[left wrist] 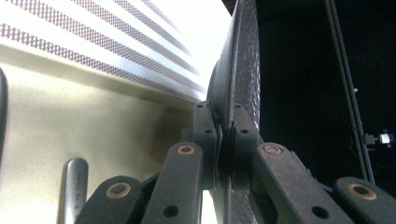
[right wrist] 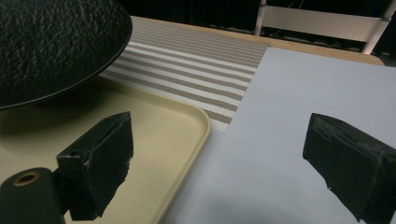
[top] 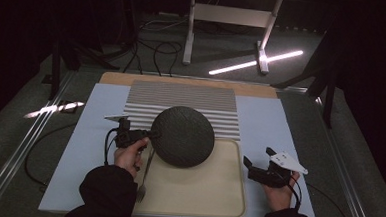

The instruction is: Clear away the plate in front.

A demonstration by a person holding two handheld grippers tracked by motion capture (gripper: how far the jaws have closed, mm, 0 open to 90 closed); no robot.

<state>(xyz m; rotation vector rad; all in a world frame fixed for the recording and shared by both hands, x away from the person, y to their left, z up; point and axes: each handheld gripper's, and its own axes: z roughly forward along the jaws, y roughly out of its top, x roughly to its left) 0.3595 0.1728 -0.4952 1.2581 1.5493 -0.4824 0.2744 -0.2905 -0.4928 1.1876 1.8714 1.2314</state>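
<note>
A round dark textured plate (top: 183, 136) hangs tilted over the back of the beige tray (top: 217, 190); my left gripper (top: 152, 133) is shut on its left rim. In the left gripper view both jaws pinch the plate's (left wrist: 238, 70) edge, and the gripper (left wrist: 223, 130) holds it edge-on. A fork (top: 145, 178) lies on the tray's left side, its handle (left wrist: 72, 191) beside the jaws. My right gripper (top: 257, 159) stands open to the right of the tray with nothing between its pads (right wrist: 100, 158), above the pale blue sheet (right wrist: 289, 116). The plate (right wrist: 51, 42) shows raised above the tray (right wrist: 159, 126).
A striped placemat (top: 186, 105) lies behind the tray on the pale blue sheet (top: 89, 148). The wooden table's back edge (top: 182, 81) is beyond it. Past the table are a white stand (top: 230, 20), cables on the floor and a bright light strip (top: 256, 61).
</note>
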